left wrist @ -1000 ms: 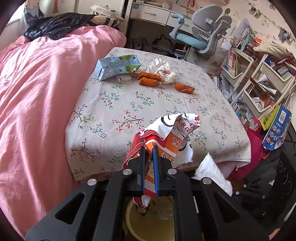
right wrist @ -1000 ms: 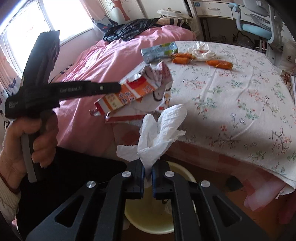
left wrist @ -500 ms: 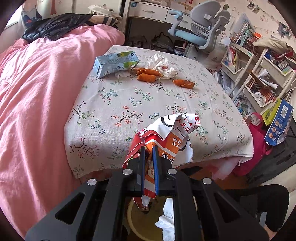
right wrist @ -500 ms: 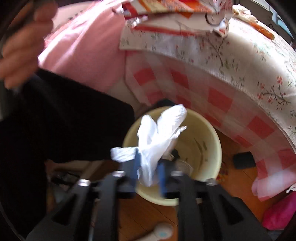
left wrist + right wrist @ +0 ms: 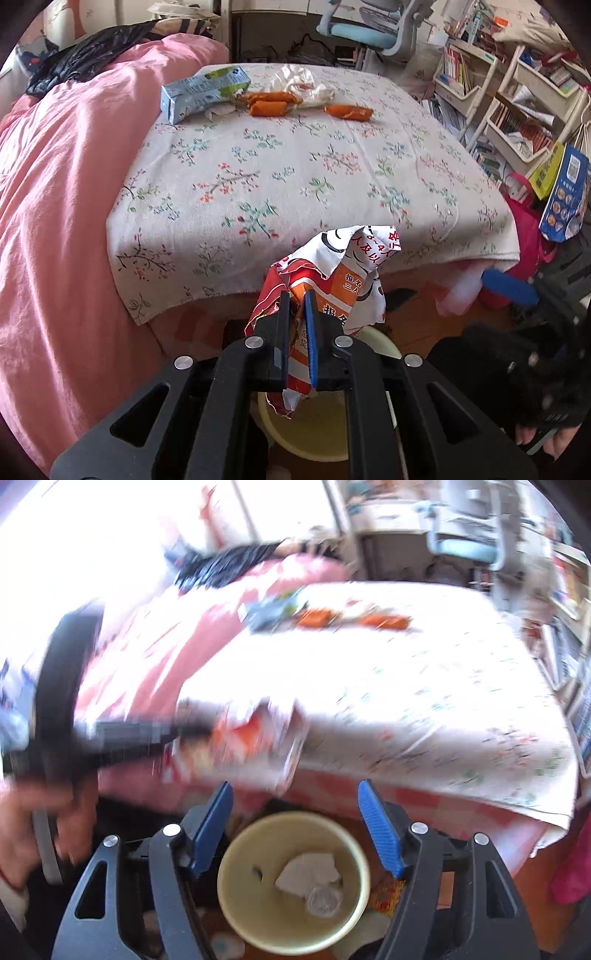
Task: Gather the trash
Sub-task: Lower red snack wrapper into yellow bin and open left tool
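My left gripper [image 5: 295, 299] is shut on a crumpled orange-and-white snack wrapper [image 5: 343, 266], held over the rim of a pale yellow bin [image 5: 317, 432] on the floor by the bed. In the blurred right wrist view the same wrapper [image 5: 243, 738] hangs from the left gripper's black body above the bin [image 5: 291, 878]. My right gripper [image 5: 295, 797] hovers over the bin, its jaws opening with nothing between them. A white tissue [image 5: 306, 864] lies inside the bin. On the floral cloth [image 5: 295, 173] remain a blue carton [image 5: 203, 92], several orange wrappers [image 5: 269, 103] and a clear plastic wrap [image 5: 295, 79].
A pink duvet [image 5: 55, 206] covers the bed to the left. Shelves with books [image 5: 517, 122], a blue bag [image 5: 565, 199] and a pink bag [image 5: 528, 236] crowd the right. A desk chair [image 5: 369, 26] stands behind the bed. A hand [image 5: 33, 823] holds the left gripper.
The right gripper has let go of the white tissue, which now lies in the bin, and its jaws have spread. The left gripper with the wrapper has come lower, nearer the bin.
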`<state>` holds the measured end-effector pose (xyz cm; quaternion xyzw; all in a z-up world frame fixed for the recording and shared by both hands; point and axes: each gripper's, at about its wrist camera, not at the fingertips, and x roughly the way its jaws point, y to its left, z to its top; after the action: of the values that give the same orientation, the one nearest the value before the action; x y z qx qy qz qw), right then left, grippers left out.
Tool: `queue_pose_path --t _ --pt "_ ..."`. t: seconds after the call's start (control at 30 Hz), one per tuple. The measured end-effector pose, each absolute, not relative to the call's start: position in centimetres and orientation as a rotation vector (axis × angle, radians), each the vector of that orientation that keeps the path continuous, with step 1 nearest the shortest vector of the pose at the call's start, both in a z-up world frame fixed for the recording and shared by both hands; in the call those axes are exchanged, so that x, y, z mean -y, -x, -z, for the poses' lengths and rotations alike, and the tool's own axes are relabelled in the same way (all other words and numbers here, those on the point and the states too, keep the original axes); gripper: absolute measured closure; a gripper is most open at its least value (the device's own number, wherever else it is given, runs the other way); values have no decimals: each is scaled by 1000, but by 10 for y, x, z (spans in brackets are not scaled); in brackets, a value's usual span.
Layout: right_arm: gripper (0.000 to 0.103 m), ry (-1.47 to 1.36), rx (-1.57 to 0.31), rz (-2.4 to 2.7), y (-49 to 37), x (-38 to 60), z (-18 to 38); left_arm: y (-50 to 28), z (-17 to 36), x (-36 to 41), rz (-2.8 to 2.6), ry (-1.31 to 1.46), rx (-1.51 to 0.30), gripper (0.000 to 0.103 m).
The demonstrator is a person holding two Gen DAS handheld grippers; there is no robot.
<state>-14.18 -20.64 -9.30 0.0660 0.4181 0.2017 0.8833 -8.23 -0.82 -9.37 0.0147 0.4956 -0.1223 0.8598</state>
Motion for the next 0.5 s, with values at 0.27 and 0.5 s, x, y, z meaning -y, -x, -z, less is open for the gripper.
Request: queue_pose_path --t 0.27,0.5 --pt "32 -211 -840 -355 132 221 84 113 134 57 349 -305 -1179 90" --pt "29 -196 -842 -349 133 222 85 115 118 49 270 -280 -1078 47"
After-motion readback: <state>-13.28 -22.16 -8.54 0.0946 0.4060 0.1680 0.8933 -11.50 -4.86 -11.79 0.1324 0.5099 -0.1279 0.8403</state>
